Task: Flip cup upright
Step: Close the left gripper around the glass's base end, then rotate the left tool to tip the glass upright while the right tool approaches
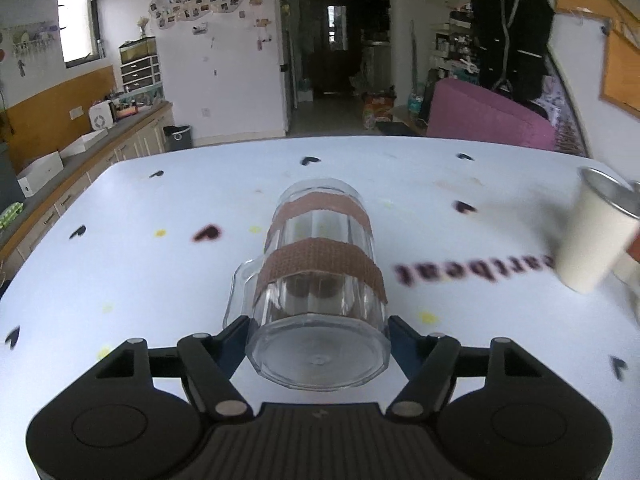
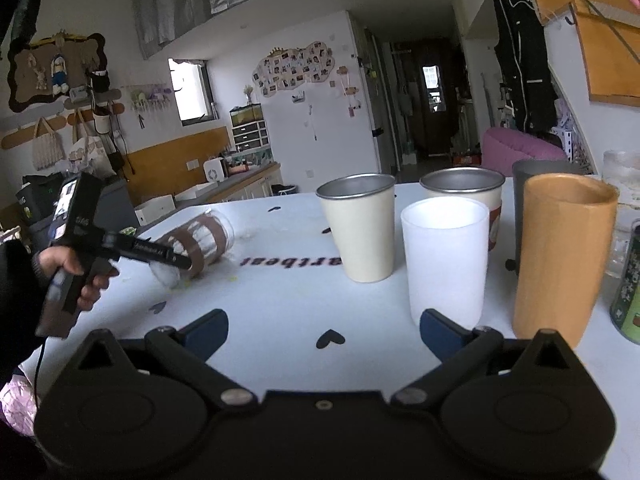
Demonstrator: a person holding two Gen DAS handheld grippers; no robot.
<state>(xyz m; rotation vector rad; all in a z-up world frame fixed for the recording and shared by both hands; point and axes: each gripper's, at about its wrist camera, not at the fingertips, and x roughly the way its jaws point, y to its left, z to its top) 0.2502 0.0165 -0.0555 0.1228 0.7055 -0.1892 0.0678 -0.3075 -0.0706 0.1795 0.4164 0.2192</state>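
A clear glass mug (image 1: 318, 280) with two brown tape bands lies on its side on the white table (image 1: 160, 280), base toward my left wrist camera. My left gripper (image 1: 318, 332) is shut on the mug's base end, one blue finger on each side. In the right wrist view the mug (image 2: 196, 240) lies at the left, tilted, with the left gripper's fingers (image 2: 160, 254) across it. My right gripper (image 2: 324, 328) is open and empty, low over the table, in front of the upright cups.
Several upright cups stand on the right: a cream metal cup (image 2: 360, 228), a white cup (image 2: 446, 260), an orange cup (image 2: 560, 256), a grey cup (image 2: 528, 176). A printed can (image 2: 628, 284) stands at the far right. The cream cup also shows in the left wrist view (image 1: 592, 236).
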